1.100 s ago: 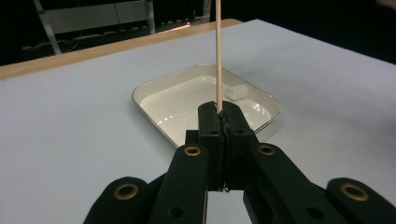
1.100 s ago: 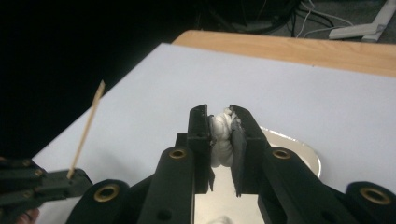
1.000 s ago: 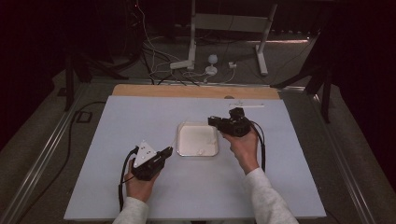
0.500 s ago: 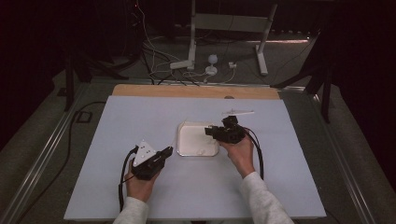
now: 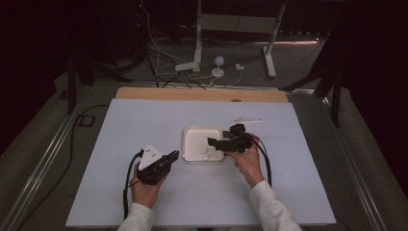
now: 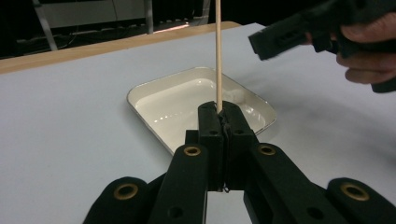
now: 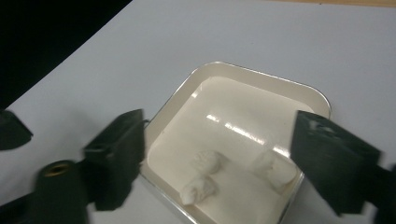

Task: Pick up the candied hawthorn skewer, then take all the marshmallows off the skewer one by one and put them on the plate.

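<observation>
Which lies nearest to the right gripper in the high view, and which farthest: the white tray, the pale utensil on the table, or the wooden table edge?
1. White tray: directly under the open jaws of the right gripper, on its left.
2. Pale utensil: just beyond the gripper, on the table.
3. Wooden table edge: along the far side.

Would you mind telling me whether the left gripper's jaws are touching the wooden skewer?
Touching. In the left gripper view, the left gripper has its jaws shut on the wooden skewer, which rises straight up from between them.
</observation>
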Demonstrator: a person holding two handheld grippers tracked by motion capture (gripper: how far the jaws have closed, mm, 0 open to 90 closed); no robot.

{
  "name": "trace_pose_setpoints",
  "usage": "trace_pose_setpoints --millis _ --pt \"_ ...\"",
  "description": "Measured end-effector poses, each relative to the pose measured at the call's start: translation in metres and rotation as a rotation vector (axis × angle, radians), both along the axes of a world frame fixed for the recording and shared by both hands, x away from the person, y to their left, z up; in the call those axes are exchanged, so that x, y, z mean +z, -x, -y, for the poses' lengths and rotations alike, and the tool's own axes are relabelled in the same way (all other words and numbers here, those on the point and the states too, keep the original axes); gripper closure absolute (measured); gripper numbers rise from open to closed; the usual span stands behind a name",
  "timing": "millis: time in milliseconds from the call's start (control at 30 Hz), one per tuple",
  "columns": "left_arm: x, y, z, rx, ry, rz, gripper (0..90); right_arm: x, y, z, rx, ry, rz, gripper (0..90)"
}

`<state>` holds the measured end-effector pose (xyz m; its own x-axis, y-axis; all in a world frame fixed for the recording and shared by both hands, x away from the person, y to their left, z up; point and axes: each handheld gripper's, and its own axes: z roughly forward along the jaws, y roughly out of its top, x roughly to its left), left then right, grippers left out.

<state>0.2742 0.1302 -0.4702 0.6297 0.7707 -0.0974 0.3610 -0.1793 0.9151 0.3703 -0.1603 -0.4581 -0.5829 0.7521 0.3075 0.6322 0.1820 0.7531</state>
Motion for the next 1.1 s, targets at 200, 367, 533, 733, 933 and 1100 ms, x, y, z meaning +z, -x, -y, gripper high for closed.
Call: trace_pose_setpoints --millis 200,367,533,733,933,1100 --pt "0.007 -0.004 0.003 0.009 0.035 -0.013 89.5 0.007 0.015 0.004 0.036 0.009 0.054 0.3" --pt "0.012 -0.010 0.010 0.017 0.052 -0.023 89.5 0.015 0.024 0.010 0.041 0.005 0.094 0.0" --pt "0.013 -0.018 0.018 0.026 0.060 -0.037 89.2 0.018 0.033 0.018 0.040 0.008 0.108 0.0" --pt "0.009 -0.025 0.024 0.046 0.064 -0.067 89.2 0.021 0.044 0.032 0.025 -0.004 0.136 0.0" --pt "0.005 -0.032 0.028 0.066 0.072 -0.089 89.2 0.021 0.055 0.047 0.013 -0.006 0.148 0.0" --pt "0.001 -0.036 0.033 0.066 0.060 -0.105 89.2 0.019 0.061 0.058 -0.006 -0.021 0.154 0.0"
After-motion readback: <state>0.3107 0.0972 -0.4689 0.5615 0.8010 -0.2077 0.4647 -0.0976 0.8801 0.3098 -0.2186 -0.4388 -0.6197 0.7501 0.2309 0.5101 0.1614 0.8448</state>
